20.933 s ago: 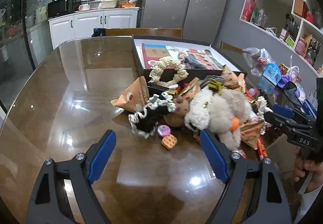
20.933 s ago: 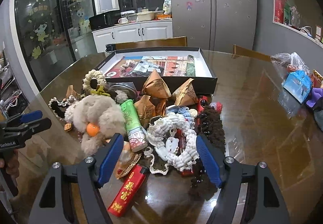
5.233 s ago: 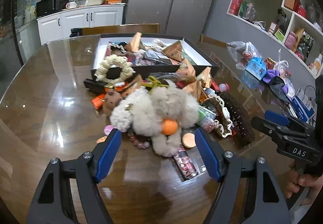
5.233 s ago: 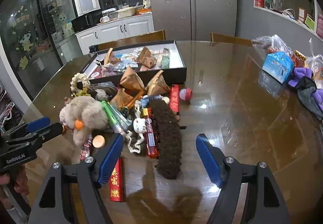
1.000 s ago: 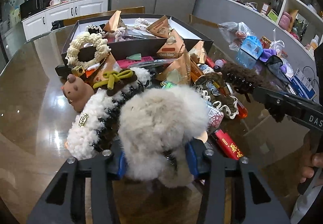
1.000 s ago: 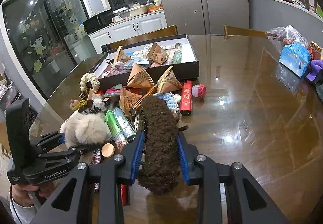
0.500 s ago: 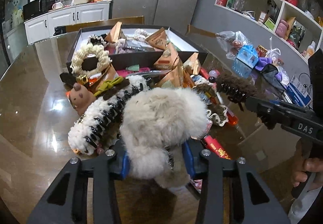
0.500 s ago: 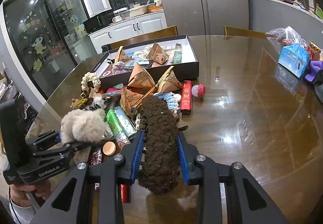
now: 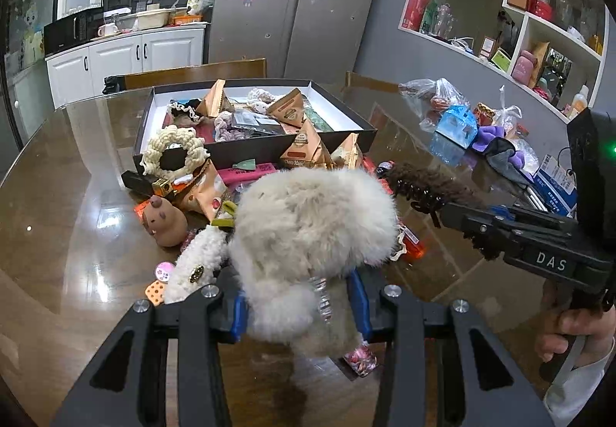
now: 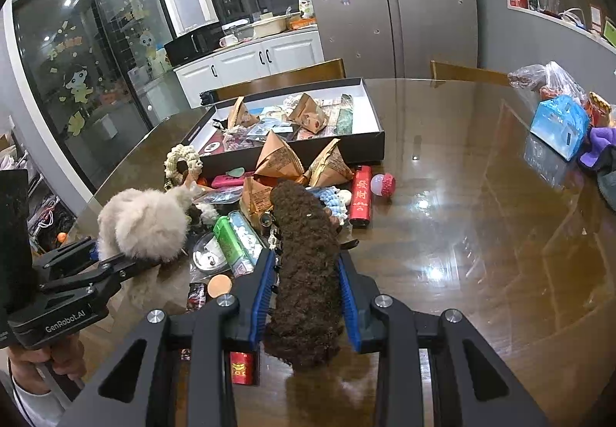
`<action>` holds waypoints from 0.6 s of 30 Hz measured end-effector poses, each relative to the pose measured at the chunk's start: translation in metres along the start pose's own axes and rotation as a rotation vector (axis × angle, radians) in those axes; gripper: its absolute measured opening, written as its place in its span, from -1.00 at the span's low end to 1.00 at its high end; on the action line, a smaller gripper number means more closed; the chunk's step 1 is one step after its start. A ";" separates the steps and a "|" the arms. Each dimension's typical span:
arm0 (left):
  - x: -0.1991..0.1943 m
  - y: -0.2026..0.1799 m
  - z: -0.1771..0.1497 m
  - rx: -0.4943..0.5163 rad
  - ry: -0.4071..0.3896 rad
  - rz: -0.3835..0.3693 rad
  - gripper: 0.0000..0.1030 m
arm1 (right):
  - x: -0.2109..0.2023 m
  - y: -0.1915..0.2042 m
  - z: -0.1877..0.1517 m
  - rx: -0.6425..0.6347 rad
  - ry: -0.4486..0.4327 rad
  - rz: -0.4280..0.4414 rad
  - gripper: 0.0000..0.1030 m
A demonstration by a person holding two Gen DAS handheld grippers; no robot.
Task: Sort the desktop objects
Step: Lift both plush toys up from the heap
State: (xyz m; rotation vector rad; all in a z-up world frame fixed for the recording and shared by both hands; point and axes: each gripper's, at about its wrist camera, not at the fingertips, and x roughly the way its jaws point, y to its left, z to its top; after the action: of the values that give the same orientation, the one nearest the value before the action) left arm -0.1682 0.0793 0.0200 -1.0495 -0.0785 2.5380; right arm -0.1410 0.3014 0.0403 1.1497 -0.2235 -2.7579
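Observation:
A fluffy beige plush toy [image 9: 312, 219] sits between the blue pads of my left gripper [image 9: 299, 305], which is shut on it and holds it above the pile. From the right wrist view the plush [image 10: 144, 226] hangs at the left in that gripper [image 10: 100, 257]. My right gripper [image 10: 306, 292] is shut on a long dark brown fuzzy hair claw [image 10: 304, 246], held over the table. The left wrist view shows that claw [image 9: 427, 188] at the tip of the right gripper [image 9: 462, 215]. Behind the pile stands a black box [image 9: 246, 151] with several items inside.
A white fuzzy hair claw [image 9: 196, 265], brown animal figure [image 9: 165, 221], cream braided ring [image 9: 173, 153], triangular brown packets [image 10: 279, 157], green tube [image 10: 231, 242] and red lighter [image 10: 361, 201] crowd the table. Plastic bags [image 9: 454, 119] lie at the right. A hand [image 9: 573, 327] grips the right handle.
My left gripper has risen with the plush toy, lifting it off the pile. The right gripper has kept still with the brown hair claw.

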 end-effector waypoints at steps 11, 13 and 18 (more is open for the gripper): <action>-0.009 0.012 0.010 -0.047 -0.021 0.012 -0.18 | -0.008 0.005 0.010 -0.012 -0.024 0.002 -0.37; -0.010 0.013 0.014 -0.049 -0.022 0.015 -0.18 | -0.010 0.009 0.013 -0.019 -0.029 0.006 -0.37; -0.013 0.014 0.026 -0.047 -0.035 0.022 -0.17 | -0.011 0.022 0.027 -0.046 -0.041 0.018 -0.37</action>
State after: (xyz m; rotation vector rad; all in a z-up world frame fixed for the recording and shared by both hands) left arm -0.1824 0.0644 0.0450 -1.0294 -0.1368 2.5864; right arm -0.1505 0.2839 0.0709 1.0757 -0.1724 -2.7578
